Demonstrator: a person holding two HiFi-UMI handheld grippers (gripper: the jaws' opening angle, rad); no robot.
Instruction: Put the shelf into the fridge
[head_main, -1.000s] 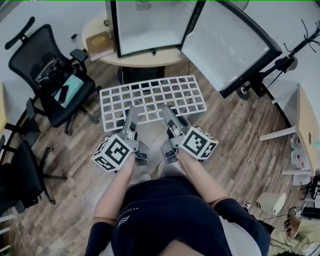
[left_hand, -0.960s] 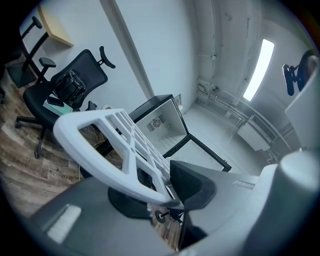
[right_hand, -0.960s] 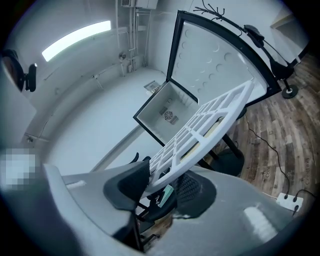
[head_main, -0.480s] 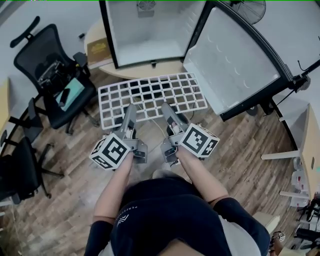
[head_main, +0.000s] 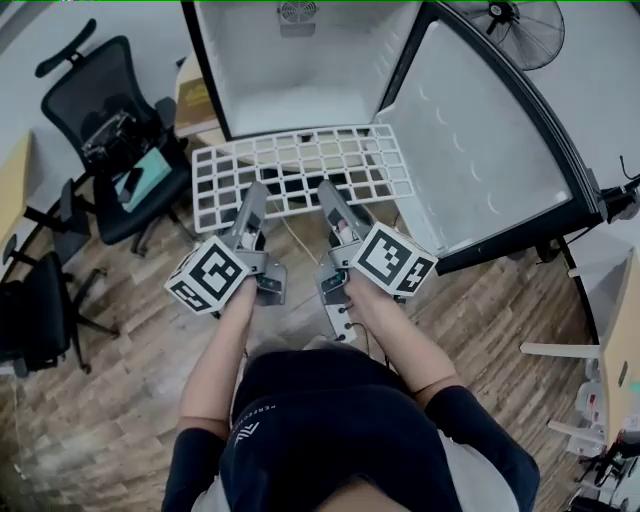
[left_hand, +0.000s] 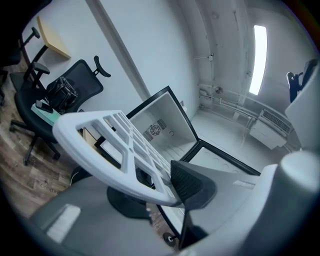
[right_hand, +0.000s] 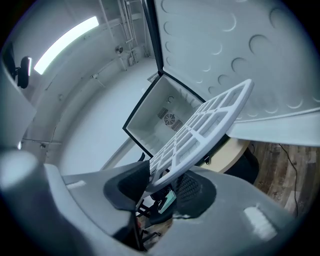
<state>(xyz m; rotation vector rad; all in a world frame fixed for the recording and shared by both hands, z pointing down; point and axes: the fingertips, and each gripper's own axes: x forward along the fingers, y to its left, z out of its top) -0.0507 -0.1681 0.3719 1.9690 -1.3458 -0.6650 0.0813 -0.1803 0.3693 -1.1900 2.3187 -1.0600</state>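
Two grippers carry the shelf, a white plastic grid, level in the air over the wooden floor. The left gripper and the right gripper sit side by side on the shelf's near long edge, both pointing away from the person towards the fridge.

In the left gripper view the jaws have the shelf's rim between them, with the dark pad pressed against it; they have just been easing apart a little, yet the rim is gripped. In the right gripper view both jaws are closed on the rim, one pad on each face.

The fridge stands on a round bench with its door swung wide to the right. Its white inside is bare, with a small fan grille in the back wall. The shelf's far edge lies just before the open front, near the lower lip, and the whole grid is outside the cabinet.

A black office chair stands to the left.
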